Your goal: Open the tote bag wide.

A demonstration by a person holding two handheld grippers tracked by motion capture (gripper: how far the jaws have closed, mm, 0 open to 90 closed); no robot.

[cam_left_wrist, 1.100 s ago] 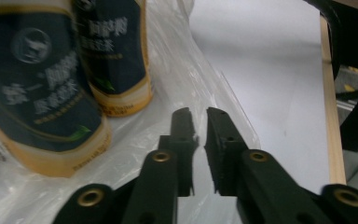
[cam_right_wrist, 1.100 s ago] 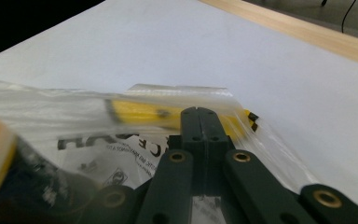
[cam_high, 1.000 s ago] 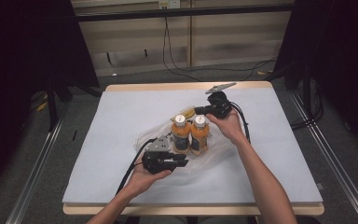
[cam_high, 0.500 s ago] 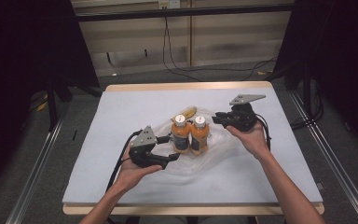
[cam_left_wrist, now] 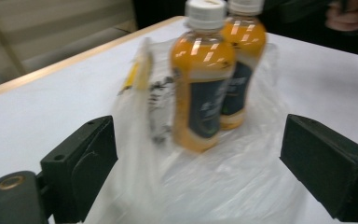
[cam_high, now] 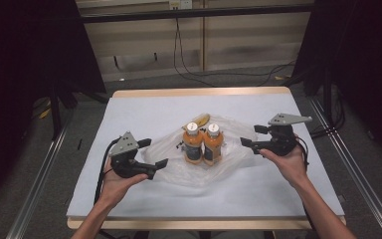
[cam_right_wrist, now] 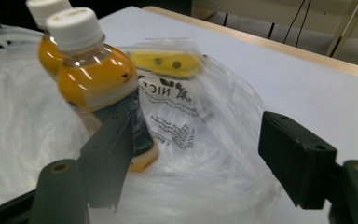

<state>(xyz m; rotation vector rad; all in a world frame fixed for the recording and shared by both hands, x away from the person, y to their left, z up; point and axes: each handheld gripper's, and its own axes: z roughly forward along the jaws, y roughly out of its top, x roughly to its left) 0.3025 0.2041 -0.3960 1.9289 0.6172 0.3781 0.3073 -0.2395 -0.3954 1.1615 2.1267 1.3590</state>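
Note:
Two orange juice bottles [cam_high: 202, 143] with white caps stand upright side by side on a crumpled clear plastic bag [cam_high: 179, 172] at the table's middle. A yellow banana [cam_high: 201, 119] lies just behind them. My left gripper [cam_high: 153, 153] hovers at the bag's left edge, pointing right at the bottles [cam_left_wrist: 203, 88]. Its jaws have just been opening and hold nothing. My right gripper [cam_high: 252, 136] sits right of the bag, pointing left. Its jaws have also just been opening and stand wide, with the bag [cam_right_wrist: 205, 135], the bottles [cam_right_wrist: 98, 84] and the banana [cam_right_wrist: 168, 63] ahead of them, untouched.
A white mat [cam_high: 144, 109] covers the wooden table [cam_high: 199, 92]. Black cables [cam_high: 189, 64] run over the floor behind it. Metal rails [cam_high: 350, 164] flank the table on both sides.
Both grippers have let go of the bag and opened. The left one drew back to the left. The right one swung from behind the bottles out to the right.

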